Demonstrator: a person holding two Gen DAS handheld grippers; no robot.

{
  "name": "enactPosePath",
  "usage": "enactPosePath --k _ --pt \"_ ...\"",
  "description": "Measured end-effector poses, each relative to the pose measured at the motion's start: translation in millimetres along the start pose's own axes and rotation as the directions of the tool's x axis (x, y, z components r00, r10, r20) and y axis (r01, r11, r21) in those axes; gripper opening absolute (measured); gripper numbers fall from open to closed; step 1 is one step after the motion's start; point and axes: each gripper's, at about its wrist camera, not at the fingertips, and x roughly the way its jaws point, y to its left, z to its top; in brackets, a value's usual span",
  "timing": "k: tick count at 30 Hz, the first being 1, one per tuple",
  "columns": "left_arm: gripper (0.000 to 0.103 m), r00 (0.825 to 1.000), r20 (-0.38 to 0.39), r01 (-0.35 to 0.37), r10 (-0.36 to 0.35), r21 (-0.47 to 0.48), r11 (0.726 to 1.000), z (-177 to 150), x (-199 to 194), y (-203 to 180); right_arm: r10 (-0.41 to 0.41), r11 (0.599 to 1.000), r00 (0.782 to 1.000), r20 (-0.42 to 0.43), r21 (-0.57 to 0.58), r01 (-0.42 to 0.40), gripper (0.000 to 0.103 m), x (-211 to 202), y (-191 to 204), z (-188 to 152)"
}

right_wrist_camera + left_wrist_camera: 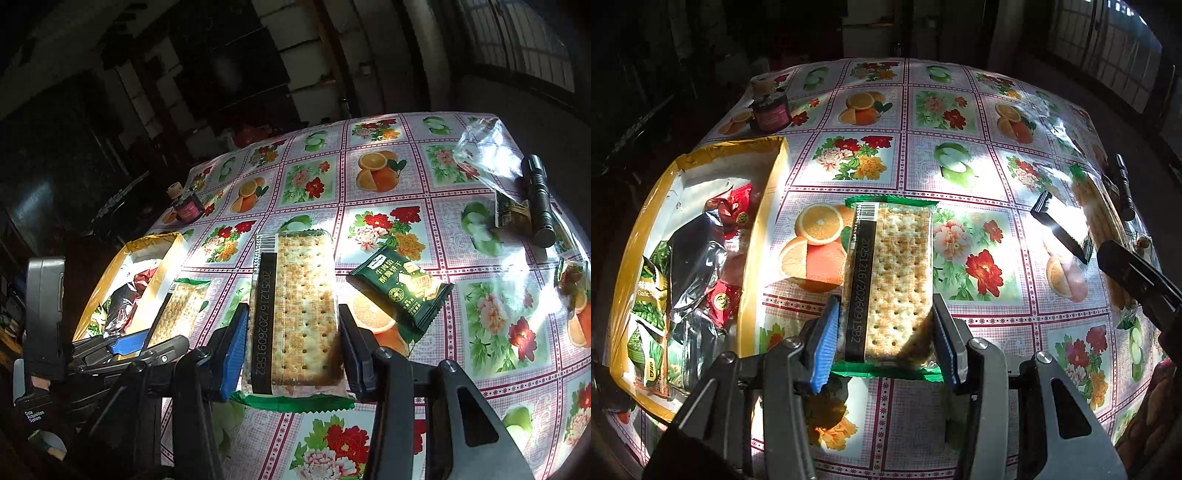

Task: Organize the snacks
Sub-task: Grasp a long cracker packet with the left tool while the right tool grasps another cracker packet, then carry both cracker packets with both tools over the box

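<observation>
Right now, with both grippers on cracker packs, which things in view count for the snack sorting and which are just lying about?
For the job:
- cracker pack in the left gripper
- cracker pack in the right gripper
- green biscuit packet
- yellow box holding snacks

Lying about:
- flashlight
- razor
- dark jar
- clear plastic bag

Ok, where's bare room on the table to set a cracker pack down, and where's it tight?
Bare cloth runs across the far middle, between the dark jar and the clear bag. Also open: the strip between the yellow box and the green packet. Crowded: inside the box, and the right edge by the flashlight.
</observation>
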Motion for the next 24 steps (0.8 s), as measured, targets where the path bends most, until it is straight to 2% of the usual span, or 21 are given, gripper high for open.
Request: enactPosePath --k 10,18,24 --pt "0.048 0.990 0.121 -0.079 0.076 0.026 0.996 -26 -52 -2 0.065 0.998 0.998 0.004 -0.022 -0.065 0.046 -40 20 -42" --pt "0.048 0.984 0.141 -0.106 0.108 -0.020 0.994 -35 -66 19 0.119 0.990 0.993 -0.014 -0.074 -0.119 0.046 -41 51 -52" --pt "0.048 0.982 0.142 -0.114 0.121 -0.054 0.992 -40 -70 35 0.123 0.988 0.992 -0.029 -0.095 -0.126 0.046 -39 61 -57"
